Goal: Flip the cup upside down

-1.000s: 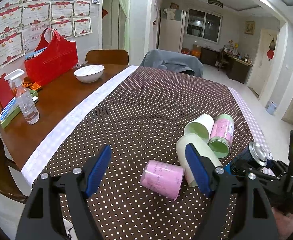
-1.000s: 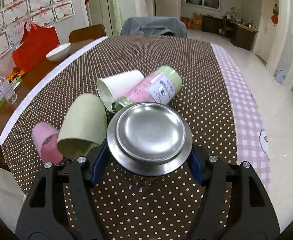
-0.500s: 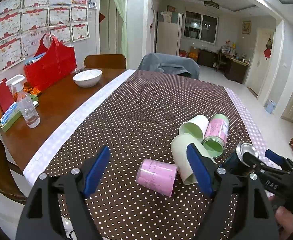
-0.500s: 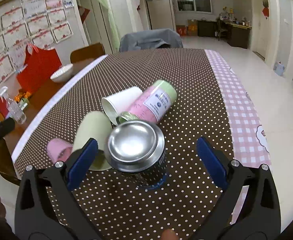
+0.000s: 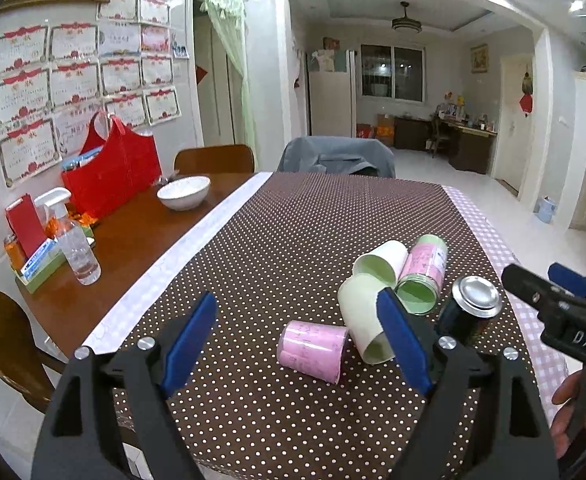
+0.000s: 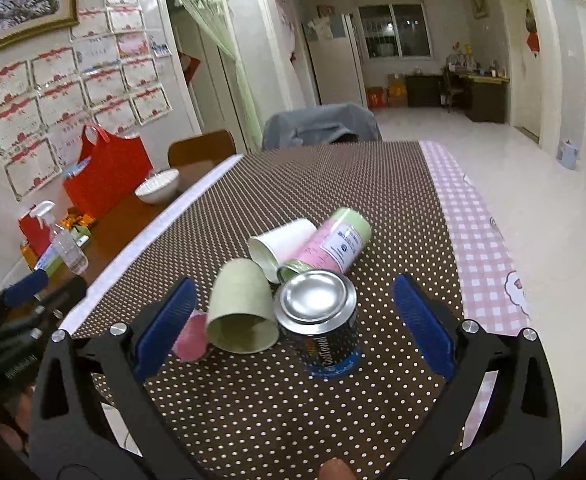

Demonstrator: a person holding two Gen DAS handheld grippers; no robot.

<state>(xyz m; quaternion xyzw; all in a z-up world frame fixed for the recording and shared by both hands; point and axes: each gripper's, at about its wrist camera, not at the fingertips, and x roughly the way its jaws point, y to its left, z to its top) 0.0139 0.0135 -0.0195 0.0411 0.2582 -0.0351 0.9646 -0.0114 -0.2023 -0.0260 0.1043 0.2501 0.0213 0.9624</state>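
Note:
A dark metal cup [image 6: 325,332] stands on the dotted tablecloth [image 6: 333,176] with its shiny base up. My right gripper [image 6: 293,322] is open, its blue pads either side of the cup and clear of it. In the left wrist view the same dark cup [image 5: 467,314] sits at the right, next to the right gripper [image 5: 553,288]. A pink cup [image 5: 313,346] lies on its side just beyond my open left gripper [image 5: 297,342]. A pale green cup [image 5: 363,316], a white cup [image 5: 381,266] and a tall pink-and-green cup [image 5: 423,276] also lie on their sides.
On the bare wood at the left stand a spray bottle [image 5: 75,248], a white bowl [image 5: 183,192] and a red bag [image 5: 111,172]. Chairs [image 5: 337,158] stand at the far end. The pink checked cloth edge [image 6: 481,240] runs along the right. A hand [image 5: 585,412] shows at lower right.
My right gripper has opened, let go of the dark metal cup and drawn back; the cup now stands base up on the cloth. The left gripper has pulled back and up a little.

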